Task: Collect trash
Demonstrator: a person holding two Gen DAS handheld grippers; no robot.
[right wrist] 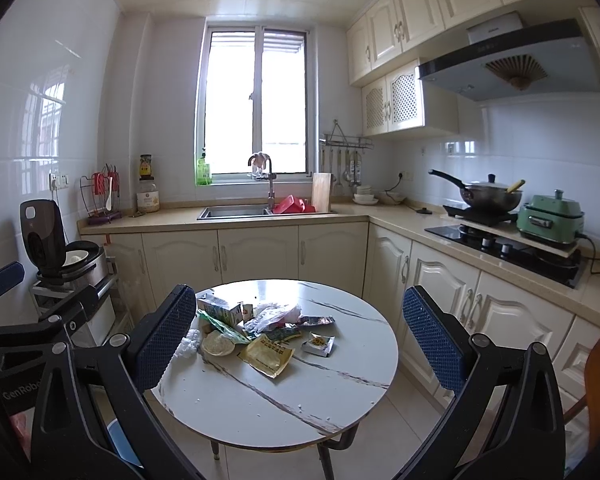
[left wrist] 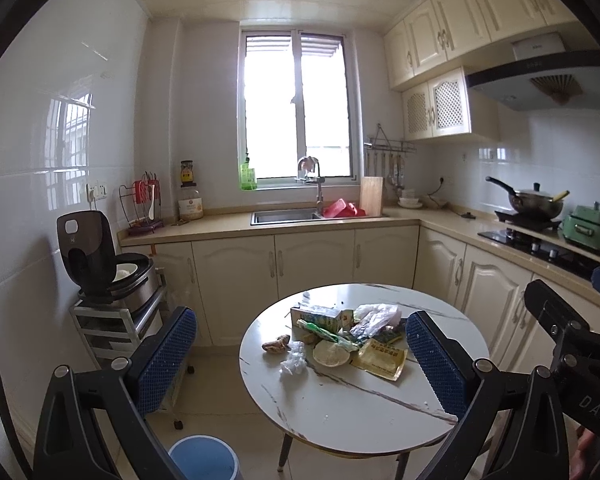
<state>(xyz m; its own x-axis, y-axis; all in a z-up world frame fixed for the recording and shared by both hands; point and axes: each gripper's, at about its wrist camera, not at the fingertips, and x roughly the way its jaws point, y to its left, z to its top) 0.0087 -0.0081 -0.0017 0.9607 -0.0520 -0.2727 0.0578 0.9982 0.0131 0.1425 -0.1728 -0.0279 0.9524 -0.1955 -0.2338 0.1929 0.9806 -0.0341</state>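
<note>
Both tools hang above the near edge of the scene with nothing between their blue-padded fingers: the left tool (left wrist: 300,356) is spread wide and released, and the right tool (right wrist: 300,336) is equally agape, each aimed forward at the round white marble-patterned bench (left wrist: 340,412), presumably so the person can survey the litter before choosing a first piece

Beside the bench on the floor, at the left, stands a blue round plastic bin (left wrist: 204,458), set close probably so that a short swing carries each item over its mouth

All the trash lies heaped in one cluster toward the far half of the bench, none of it touched by either tool. Largest is the green-and-white crushed drink carton (left wrist: 320,316), lying at the back; against it sits a crumpled clear plastic bag (left wrist: 376,316). Nearer lies a flat yellow foil sachet (right wrist: 266,356), with a pale round paper lid (left wrist: 331,354) just beside it. A small opened cardboard packet (right wrist: 319,345) rests apart at the right, and a brown scrap (left wrist: 276,346) at the left

The outlying pieces look easiest to pinch first
</note>
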